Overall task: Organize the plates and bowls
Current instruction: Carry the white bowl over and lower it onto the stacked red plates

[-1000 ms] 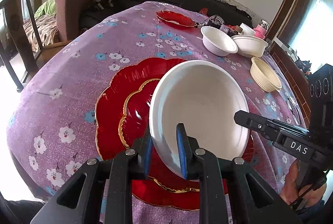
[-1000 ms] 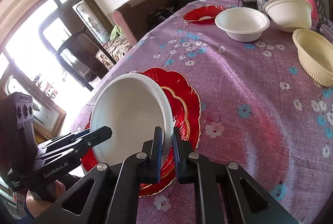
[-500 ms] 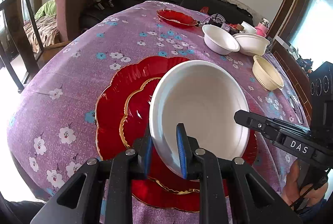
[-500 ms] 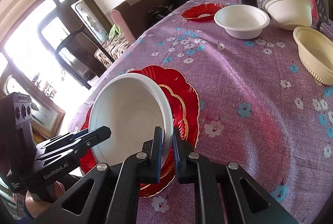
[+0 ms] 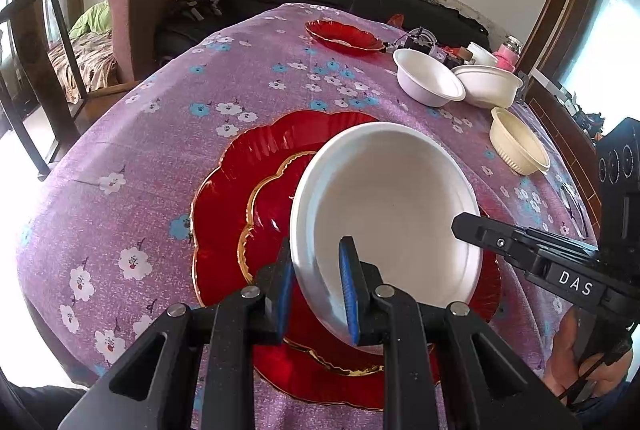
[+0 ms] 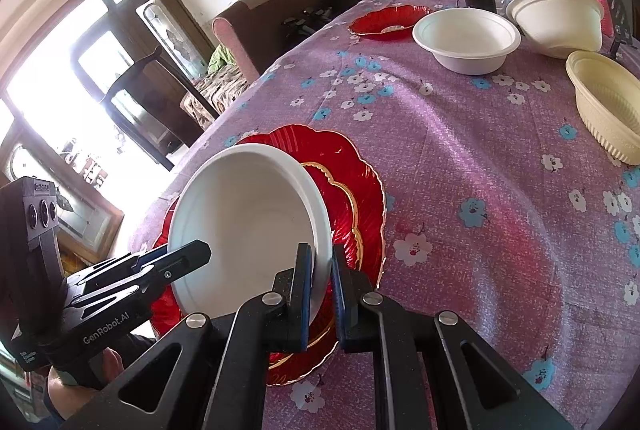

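A large white bowl [image 5: 392,206] sits on stacked red scalloped plates [image 5: 232,198] near the table's front edge. My left gripper [image 5: 316,282] is shut on the bowl's near left rim. My right gripper [image 6: 320,290] is shut on the bowl's right rim [image 6: 320,214]; the red plates [image 6: 360,182] lie under it. Each gripper shows in the other's view: the right one [image 5: 532,254] at the bowl's right side, the left one [image 6: 160,270] at its left side.
Purple floral tablecloth [image 5: 160,158] covers the round table. At the back stand a small red plate [image 5: 344,36], two white bowls [image 5: 428,78] [image 5: 488,86] and a cream ribbed bowl [image 5: 520,146]. Small clutter and a pink jar [image 5: 508,50] sit behind them. Chairs stand left.
Both grippers keep their hold on the white bowl. The view has shifted slightly, with the far dishes sitting a little lower in the frame; the bowl stays over the red plates.
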Demonstrator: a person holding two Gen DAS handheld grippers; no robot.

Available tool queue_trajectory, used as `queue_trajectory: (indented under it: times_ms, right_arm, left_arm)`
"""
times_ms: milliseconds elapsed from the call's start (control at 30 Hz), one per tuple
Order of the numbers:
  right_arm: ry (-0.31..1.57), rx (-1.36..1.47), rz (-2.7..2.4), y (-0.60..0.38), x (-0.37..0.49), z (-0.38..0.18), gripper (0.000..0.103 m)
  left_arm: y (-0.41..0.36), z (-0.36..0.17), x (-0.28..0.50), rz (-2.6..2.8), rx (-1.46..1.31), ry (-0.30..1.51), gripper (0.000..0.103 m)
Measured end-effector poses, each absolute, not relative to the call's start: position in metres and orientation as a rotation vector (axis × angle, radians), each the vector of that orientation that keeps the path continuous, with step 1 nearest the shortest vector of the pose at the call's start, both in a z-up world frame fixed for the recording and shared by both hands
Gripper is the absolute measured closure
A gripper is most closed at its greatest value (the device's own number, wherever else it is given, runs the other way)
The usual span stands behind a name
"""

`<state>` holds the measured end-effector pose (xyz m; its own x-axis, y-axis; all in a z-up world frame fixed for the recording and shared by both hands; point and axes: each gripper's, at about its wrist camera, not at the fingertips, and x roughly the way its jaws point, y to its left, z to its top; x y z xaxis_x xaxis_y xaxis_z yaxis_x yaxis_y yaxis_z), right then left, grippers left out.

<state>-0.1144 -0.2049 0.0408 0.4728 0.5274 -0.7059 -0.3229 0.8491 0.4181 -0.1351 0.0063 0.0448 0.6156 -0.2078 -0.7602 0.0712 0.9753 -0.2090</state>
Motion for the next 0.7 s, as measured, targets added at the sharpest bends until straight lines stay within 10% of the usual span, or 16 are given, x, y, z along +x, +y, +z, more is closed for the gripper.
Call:
queue_trajectory:
  times_ms: [700]
  right_arm:
    - [0.934, 0.203, 0.505, -0.194, -0.113, 0.042, 0.091]
  left_arm:
    - [0.018, 0.051, -0.137, -0.128, -0.172, 0.866, 0.081]
